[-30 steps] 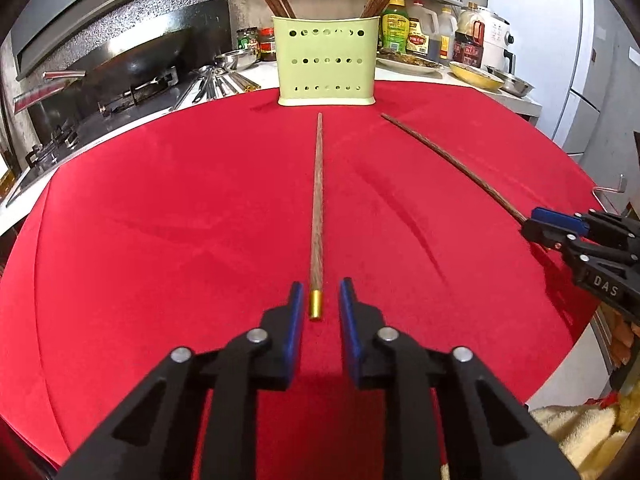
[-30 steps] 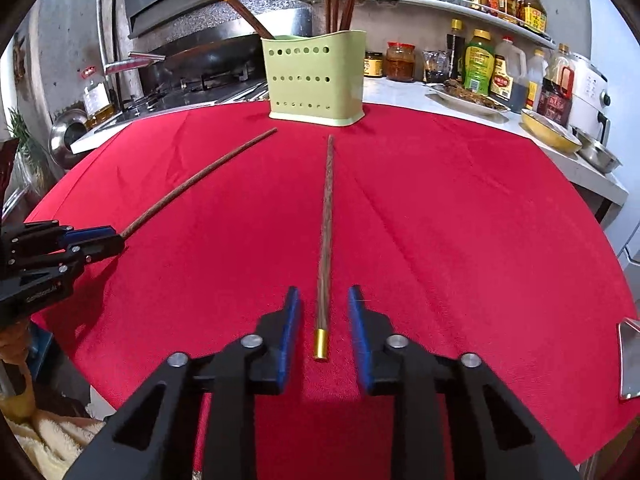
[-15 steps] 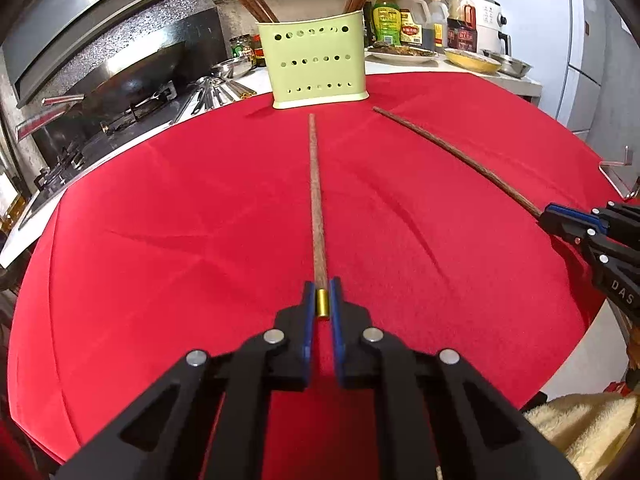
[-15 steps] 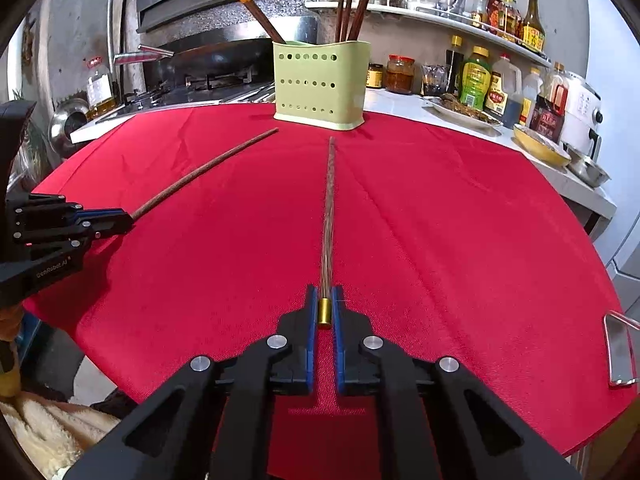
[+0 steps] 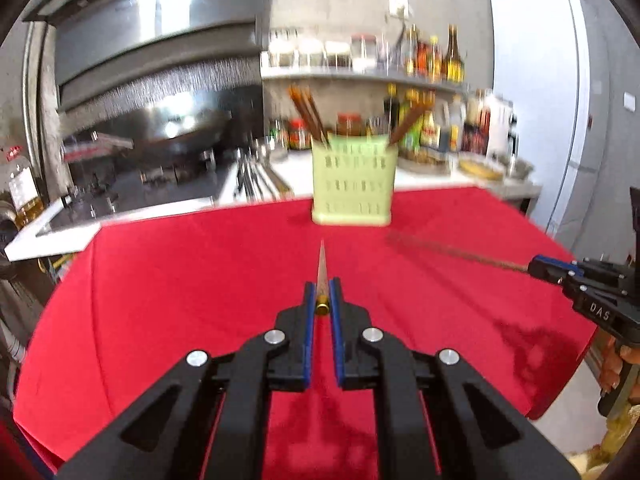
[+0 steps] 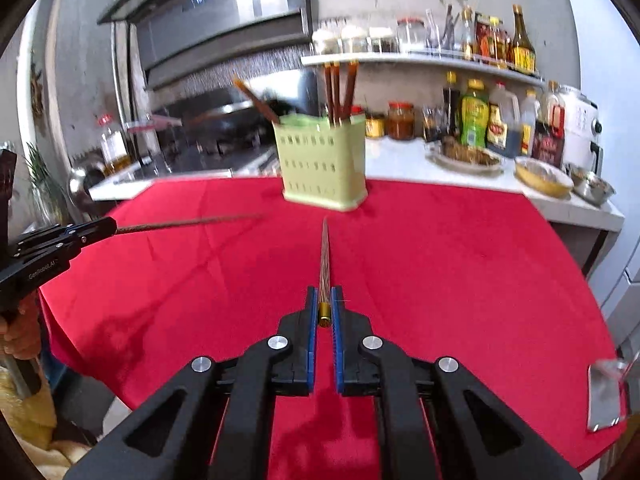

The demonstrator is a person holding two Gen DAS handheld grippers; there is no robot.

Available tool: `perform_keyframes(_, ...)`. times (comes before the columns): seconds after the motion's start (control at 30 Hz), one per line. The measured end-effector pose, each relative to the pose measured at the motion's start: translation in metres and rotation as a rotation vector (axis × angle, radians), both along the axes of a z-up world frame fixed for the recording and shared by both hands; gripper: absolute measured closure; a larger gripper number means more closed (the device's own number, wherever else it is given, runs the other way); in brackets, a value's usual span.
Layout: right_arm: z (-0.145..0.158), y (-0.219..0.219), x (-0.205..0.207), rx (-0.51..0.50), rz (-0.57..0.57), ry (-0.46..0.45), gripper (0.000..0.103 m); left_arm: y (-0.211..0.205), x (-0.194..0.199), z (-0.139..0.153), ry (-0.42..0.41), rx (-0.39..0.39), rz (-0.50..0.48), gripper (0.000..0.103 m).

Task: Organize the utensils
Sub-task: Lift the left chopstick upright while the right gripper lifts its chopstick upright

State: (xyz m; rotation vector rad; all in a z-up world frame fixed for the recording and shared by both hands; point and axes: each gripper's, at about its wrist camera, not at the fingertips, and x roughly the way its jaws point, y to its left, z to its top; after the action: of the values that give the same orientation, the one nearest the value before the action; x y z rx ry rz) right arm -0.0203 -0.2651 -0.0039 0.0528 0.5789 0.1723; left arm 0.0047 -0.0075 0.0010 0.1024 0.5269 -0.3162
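Both my tongs grip slim wooden chopsticks
Left tongs (image 5: 322,300) and right tongs (image 6: 324,304) pinch brass-capped ends; perforated green holder (image 6: 323,164) at twelve o'clock

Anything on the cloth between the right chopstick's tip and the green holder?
Nothing: in the right wrist view only bare red cloth separates the chopstick in the right gripper from the green holder.

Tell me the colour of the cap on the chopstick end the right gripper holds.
Gold, on a brown chopstick; the right wrist view shows the cap best.
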Motion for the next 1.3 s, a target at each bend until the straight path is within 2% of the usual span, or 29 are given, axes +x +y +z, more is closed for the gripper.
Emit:
perform_keyframes(0.17, 0.042, 0.001, 0.001, 0.001, 0.004, -0.097, 0.096, 0.002, -0.003, 0.040, -0.107, -0.029, -0.001, 0.096)
perform_keyframes(0.27, 0.068, 0.003, 0.001, -0.002, 0.007, -0.152, 0.096, 0.001, -0.005, 0.057, -0.144, -0.033, -0.005, 0.096)
perform_keyframes(0.43, 0.102, 0.005, 0.007, -0.021, 0.010, -0.199, 0.096, 0.000, -0.006, 0.071, -0.179, -0.032, -0.018, 0.096)
perform_keyframes(0.53, 0.110, 0.008, 0.011, -0.038, 0.012, -0.206, 0.096, 0.002, -0.003, 0.074, -0.178, -0.037, -0.027, 0.096)
perform_keyframes(0.87, 0.109, 0.011, 0.036, -0.042, 0.010, -0.224, 0.096, 0.009, 0.013, 0.080, -0.151, -0.092, -0.043, 0.096)
perform_keyframes(1.0, 0.099, 0.016, 0.041, -0.075, -0.004, -0.243, 0.095, 0.006, 0.010, 0.075, -0.171, -0.105, -0.060, 0.096)
perform_keyframes(1.1, 0.085, 0.018, 0.047, -0.077, 0.004, -0.209, 0.095, 0.000, 0.009, 0.064, -0.159, -0.082, -0.074, 0.095)
perform_keyframes(1.3, 0.038, 0.023, 0.068, -0.072, 0.019, -0.083, 0.096, -0.008, 0.024, 0.030, -0.059, -0.029, -0.055, 0.095)
